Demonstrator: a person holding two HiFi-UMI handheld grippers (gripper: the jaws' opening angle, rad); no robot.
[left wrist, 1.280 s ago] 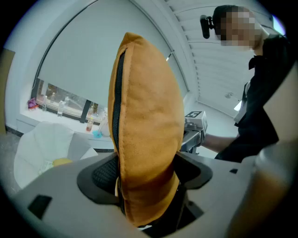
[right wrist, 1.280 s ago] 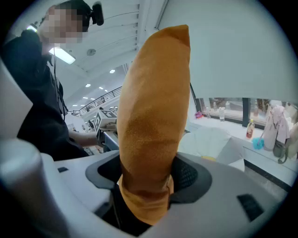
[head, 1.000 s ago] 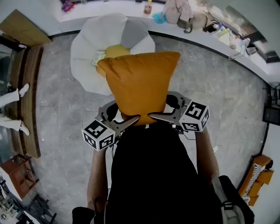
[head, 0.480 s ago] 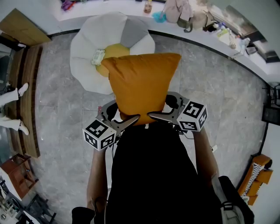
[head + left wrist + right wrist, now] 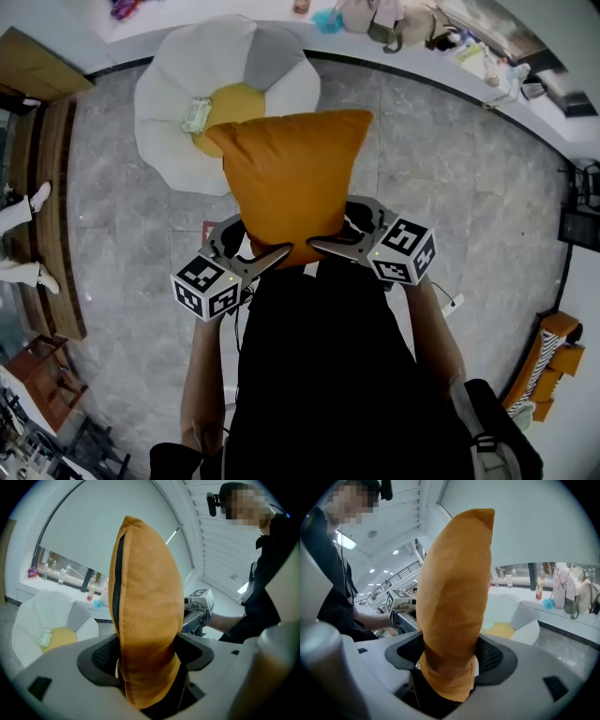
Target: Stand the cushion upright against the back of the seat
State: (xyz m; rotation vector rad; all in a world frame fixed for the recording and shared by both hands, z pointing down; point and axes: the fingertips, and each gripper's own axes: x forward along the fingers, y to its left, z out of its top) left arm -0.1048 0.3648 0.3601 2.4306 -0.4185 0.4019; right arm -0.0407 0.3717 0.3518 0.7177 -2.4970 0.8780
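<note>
Left gripper (image 5: 261, 246) and right gripper (image 5: 330, 225) are each pinching a lower corner of the orange cushion (image 5: 295, 169); the right jaws have just been easing wider. The cushion is standing upright between them, plump and suede-like, with its zip (image 5: 118, 573) facing the left gripper.

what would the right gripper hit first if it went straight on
The orange cushion; the right gripper already pinches it, its jaws having just been opening. Past it, probably the white seat; depth unclear.

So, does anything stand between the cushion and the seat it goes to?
Nothing visible on the grey floor between the orange cushion and the white flower-shaped seat. A small pale green item lies on the seat's yellow centre.
</note>
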